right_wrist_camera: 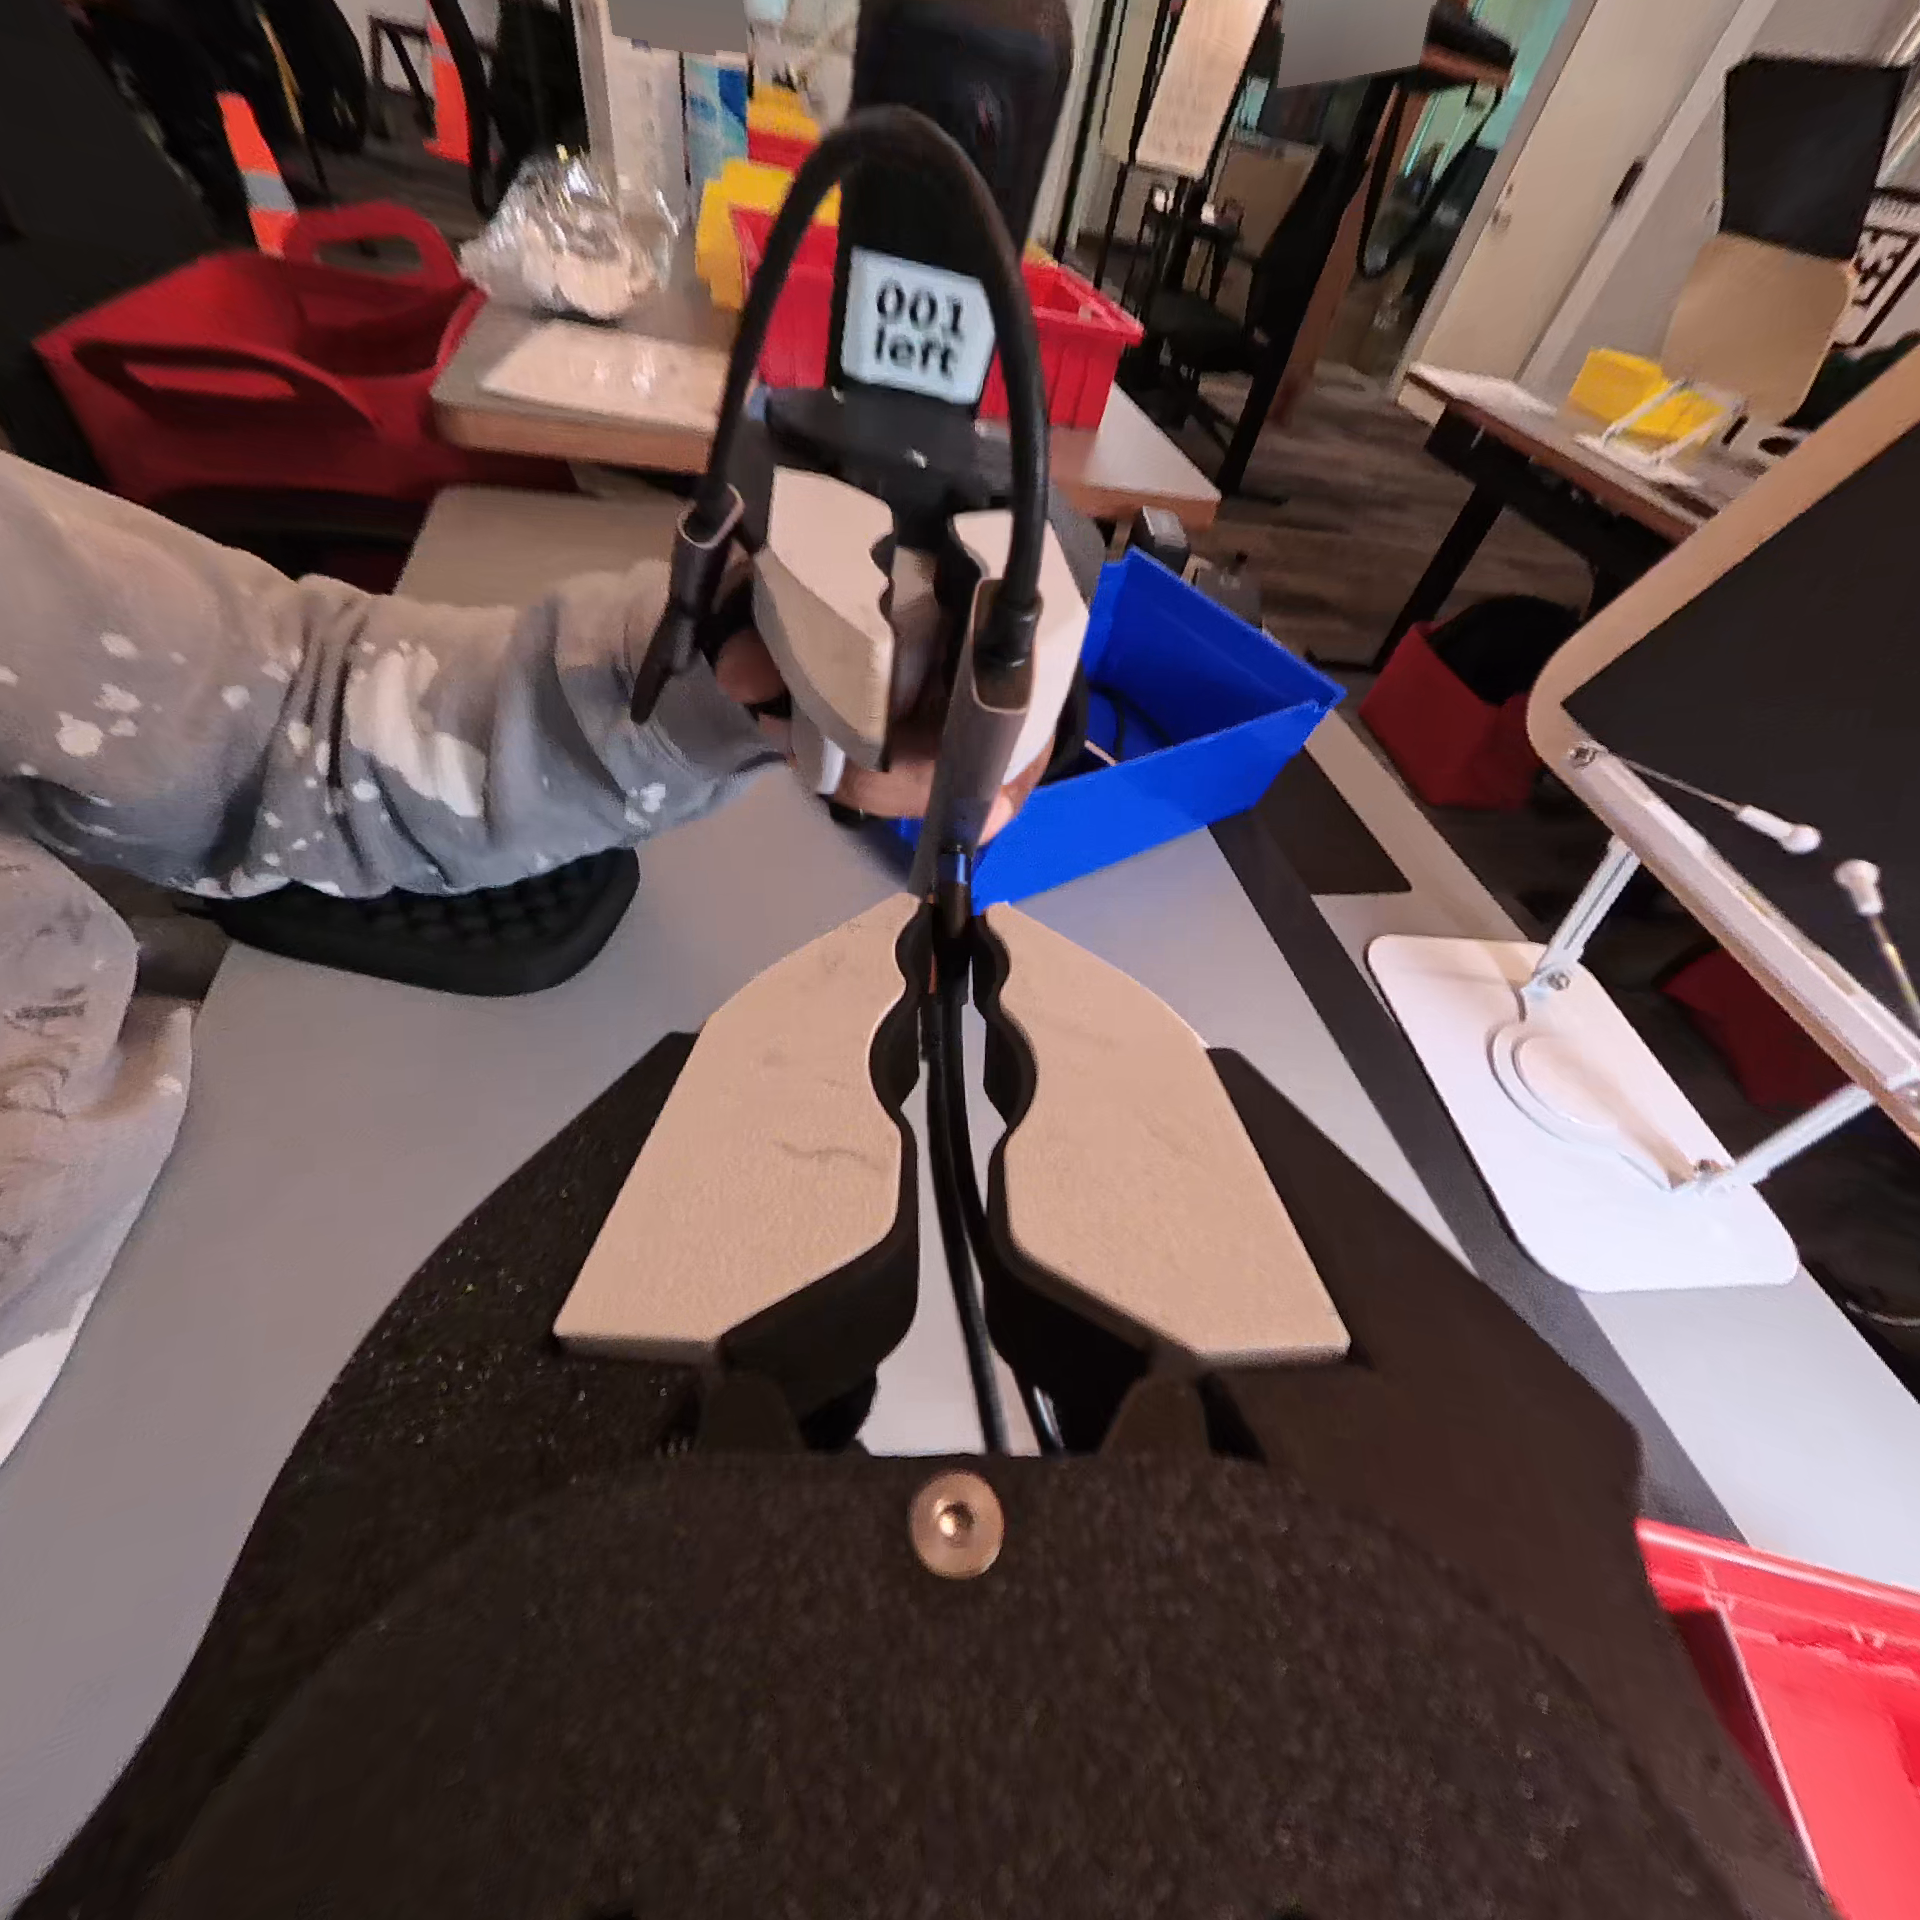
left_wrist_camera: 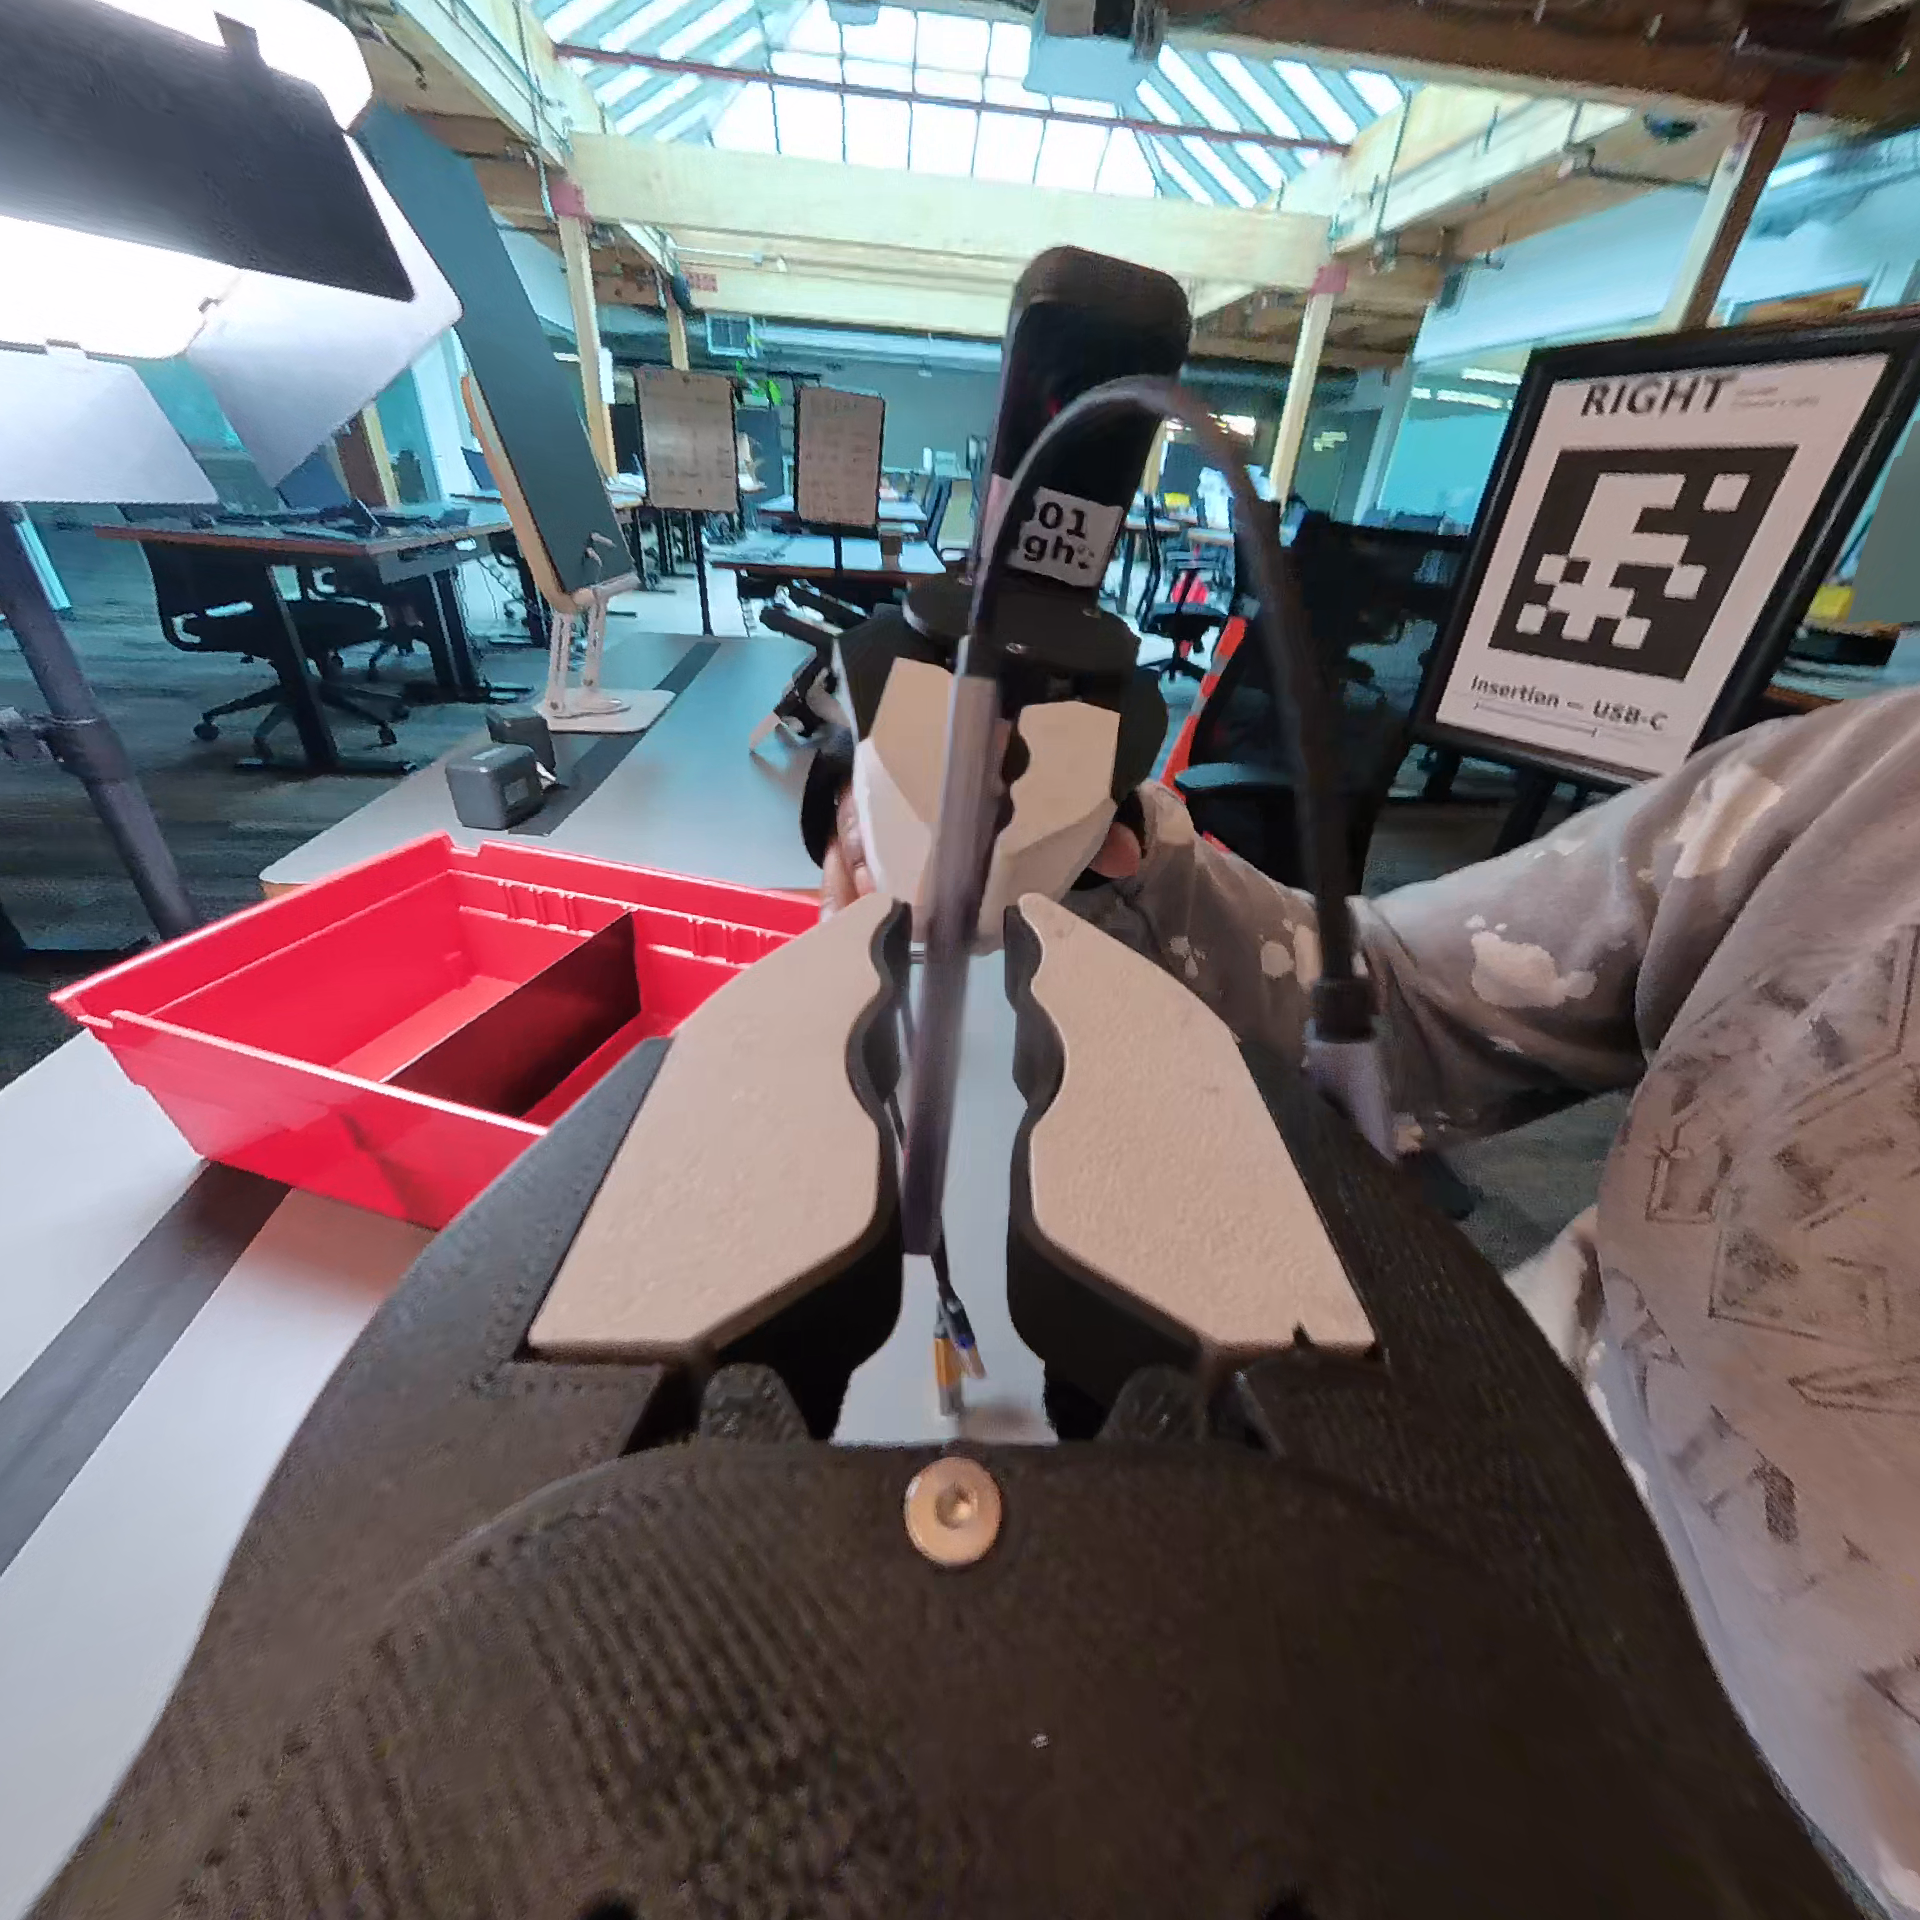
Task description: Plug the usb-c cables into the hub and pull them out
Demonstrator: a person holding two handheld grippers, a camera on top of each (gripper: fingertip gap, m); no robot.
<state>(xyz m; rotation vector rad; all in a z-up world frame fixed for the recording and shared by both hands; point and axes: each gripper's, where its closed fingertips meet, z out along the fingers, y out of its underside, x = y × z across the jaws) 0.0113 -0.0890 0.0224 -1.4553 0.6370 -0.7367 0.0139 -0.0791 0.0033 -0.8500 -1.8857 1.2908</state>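
Right wrist view: right gripper [right_wrist_camera: 951, 935] jaws pinch the cable [right_wrist_camera: 961, 1195]

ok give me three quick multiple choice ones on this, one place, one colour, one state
1. Where is the red tray in the left wrist view?
a) on the table, left of the left gripper
b) held in the right gripper
c) on the floor

2. What colour is the bin just behind the left gripper in the right wrist view?
a) green
b) blue
c) white

3. What state is the right gripper in?
a) wide open and empty
b) shut on the black cable
c) shut on a tray

Answers:
1 a: the red tray sits on the table, left of the left gripper.
2 b: the blue bin shows behind it.
3 b: the right gripper has its tips closed around the black cable.
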